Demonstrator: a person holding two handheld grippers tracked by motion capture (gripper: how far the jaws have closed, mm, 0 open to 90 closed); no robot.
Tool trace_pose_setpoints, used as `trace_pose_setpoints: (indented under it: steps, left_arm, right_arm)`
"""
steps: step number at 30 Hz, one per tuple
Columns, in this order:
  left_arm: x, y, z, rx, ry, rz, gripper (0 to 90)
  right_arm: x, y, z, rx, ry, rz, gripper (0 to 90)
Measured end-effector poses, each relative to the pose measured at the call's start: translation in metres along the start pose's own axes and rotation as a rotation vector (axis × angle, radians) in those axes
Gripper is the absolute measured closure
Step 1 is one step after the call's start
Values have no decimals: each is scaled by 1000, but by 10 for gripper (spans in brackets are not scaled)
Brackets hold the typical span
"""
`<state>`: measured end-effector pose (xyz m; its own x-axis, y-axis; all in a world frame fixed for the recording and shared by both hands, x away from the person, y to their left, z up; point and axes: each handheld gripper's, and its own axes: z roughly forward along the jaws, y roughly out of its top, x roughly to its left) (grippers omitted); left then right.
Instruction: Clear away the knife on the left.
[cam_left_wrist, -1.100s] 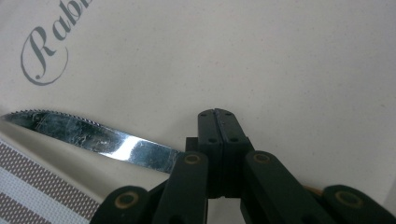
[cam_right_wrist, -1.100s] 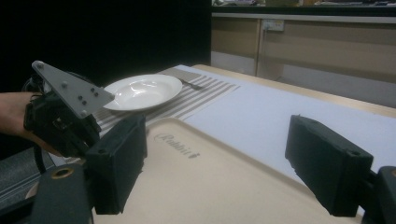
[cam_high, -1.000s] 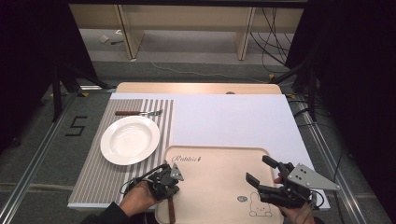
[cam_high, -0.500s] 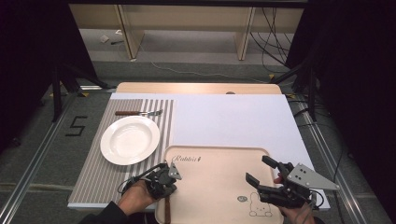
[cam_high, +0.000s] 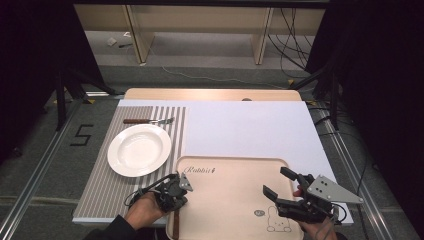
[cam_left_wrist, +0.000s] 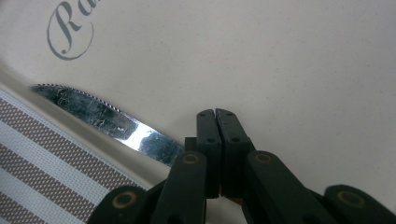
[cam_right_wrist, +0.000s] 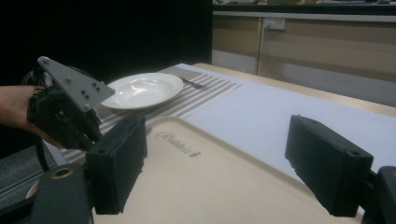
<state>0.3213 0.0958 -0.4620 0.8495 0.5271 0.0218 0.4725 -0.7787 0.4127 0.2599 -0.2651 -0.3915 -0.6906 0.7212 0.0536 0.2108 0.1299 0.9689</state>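
Observation:
A knife with a serrated steel blade (cam_left_wrist: 107, 121) and a brown handle (cam_high: 176, 227) lies along the left rim of a beige tray (cam_high: 230, 200) printed "Rabbit". My left gripper (cam_left_wrist: 215, 112) is shut on the knife where blade meets handle, and it sits at the tray's front left corner (cam_high: 173, 194). My right gripper (cam_high: 277, 181) hovers open over the tray's front right part, with nothing between its jaws (cam_right_wrist: 224, 154). The right gripper view also takes in the left gripper (cam_right_wrist: 65, 112) and the hand holding it.
A white plate (cam_high: 139, 150) rests on a striped placemat (cam_high: 100, 185) left of the tray, with a brown-handled fork (cam_high: 147, 121) behind it. A white sheet (cam_high: 250, 130) covers the table beyond the tray. The table's front edge is just below both hands.
The left gripper with the knife has shifted slightly left, to the tray's left rim. The right gripper has stayed put and open.

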Motion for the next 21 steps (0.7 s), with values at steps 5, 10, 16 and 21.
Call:
trace_pose_setpoints:
  steps: [5, 10, 16, 21]
  left_arm:
    - [0, 0, 0, -1, 3, 5, 883]
    - [-1, 1, 1, -10, 13, 8, 878]
    - [-1, 2, 1, -13, 26, 10, 890]
    - [1, 2, 2, -15, 53, 6, 894]
  right_arm:
    - [0, 0, 0, -1, 1, -1, 218]
    - [0, 0, 0, -1, 1, -2, 218]
    - [0, 0, 0, 2, 2, -3, 218]
    - [0, 0, 1, 3, 6, -3, 218]
